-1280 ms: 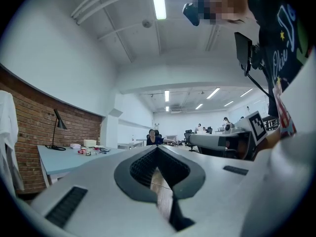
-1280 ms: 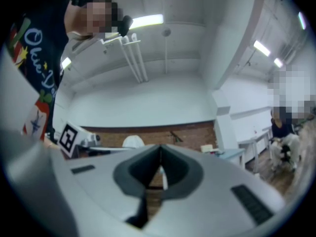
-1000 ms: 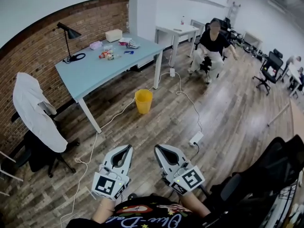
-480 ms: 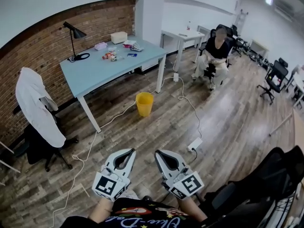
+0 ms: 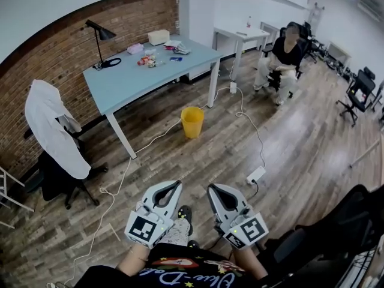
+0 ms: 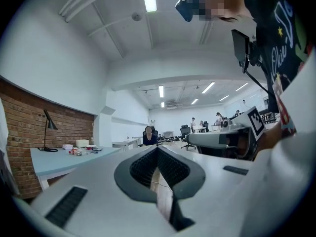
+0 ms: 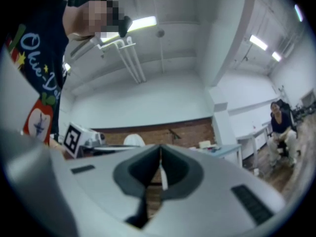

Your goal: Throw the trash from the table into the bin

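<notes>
Swung a little since a second ago, the head view now has the long pale-blue table (image 5: 139, 81) and the round yellow plastic bin (image 5: 192, 121) further to the right, and a shoe shows on the wood floor between the grippers, so the person seems to be mid-step towards them. The bin stands on the floor just beside the table's near right leg.

Both tools are held low and well apart from the table. The left gripper (image 5: 177, 185) has its jaws pressed together on nothing, and the right gripper (image 5: 212, 188) is likewise closed and empty.

The trash, a scatter of small coloured wrappers and packets (image 5: 148, 59), lies at the table's far end near a white box (image 5: 159, 37). It looks light, thin and crinkly, likely to slide on the smooth top, so a pinch on a raised, crumpled fold should hold better than one on a flat edge.
</notes>
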`<act>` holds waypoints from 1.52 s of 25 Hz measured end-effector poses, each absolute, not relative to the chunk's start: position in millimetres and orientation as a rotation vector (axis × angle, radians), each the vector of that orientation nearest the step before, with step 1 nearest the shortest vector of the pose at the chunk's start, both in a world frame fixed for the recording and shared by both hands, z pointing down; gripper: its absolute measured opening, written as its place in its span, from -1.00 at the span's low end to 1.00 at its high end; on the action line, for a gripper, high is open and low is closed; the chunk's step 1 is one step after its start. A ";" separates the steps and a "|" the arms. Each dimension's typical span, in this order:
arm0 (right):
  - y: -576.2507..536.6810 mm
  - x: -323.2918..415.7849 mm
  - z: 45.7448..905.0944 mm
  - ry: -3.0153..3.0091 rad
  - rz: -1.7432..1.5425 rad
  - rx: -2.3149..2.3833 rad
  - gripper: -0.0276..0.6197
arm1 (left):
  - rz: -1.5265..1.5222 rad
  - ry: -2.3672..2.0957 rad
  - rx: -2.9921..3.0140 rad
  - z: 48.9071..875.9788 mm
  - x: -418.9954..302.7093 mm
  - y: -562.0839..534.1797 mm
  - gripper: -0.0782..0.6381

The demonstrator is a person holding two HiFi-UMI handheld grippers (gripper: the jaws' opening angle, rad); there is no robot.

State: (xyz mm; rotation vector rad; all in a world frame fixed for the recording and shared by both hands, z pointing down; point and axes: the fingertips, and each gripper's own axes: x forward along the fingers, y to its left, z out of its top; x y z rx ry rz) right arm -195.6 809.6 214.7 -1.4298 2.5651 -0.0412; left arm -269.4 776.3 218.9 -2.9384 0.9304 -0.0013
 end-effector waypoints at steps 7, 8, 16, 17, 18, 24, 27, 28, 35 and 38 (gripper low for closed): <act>784.2 -183.7 215.3 2.570 -0.026 -1.447 -0.89 | 0.046 0.934 -2.950 220.4 -256.1 744.1 -0.76; 778.5 -182.8 215.0 2.575 -0.020 -1.447 -0.89 | 0.059 0.930 -2.958 220.7 -254.3 739.4 -0.76; 725.3 -178.9 220.3 2.618 -0.033 -1.473 -0.89 | 0.103 0.968 -2.965 224.9 -254.5 690.3 -0.76; 718.1 -179.3 219.9 2.618 -0.032 -1.467 -0.89 | 0.107 0.969 -2.960 225.0 -255.7 683.0 -0.76; 711.0 -179.3 219.8 2.618 -0.036 -1.466 -0.89 | 0.109 0.968 -2.959 225.5 -255.8 676.2 -0.76; 678.2 -171.3 214.5 2.613 -0.051 -1.490 -0.89 | 0.117 0.930 -2.976 219.6 -241.6 640.9 -0.76; 660.7 -163.9 210.2 2.589 -0.052 -1.516 -0.89 | 0.115 0.890 -2.975 214.6 -233.6 623.6 -0.76; 654.9 -161.6 209.0 2.584 -0.053 -1.523 -0.89 | 0.120 0.883 -2.976 213.3 -231.6 617.8 -0.76; 616.5 -151.0 209.8 2.569 -0.031 -1.554 -0.89 | 0.153 0.850 -2.989 215.6 -220.8 577.8 -0.76; 599.0 -153.0 212.0 2.569 -0.033 -1.552 -0.89 | 0.154 0.844 -2.993 219.4 -221.1 561.0 -0.76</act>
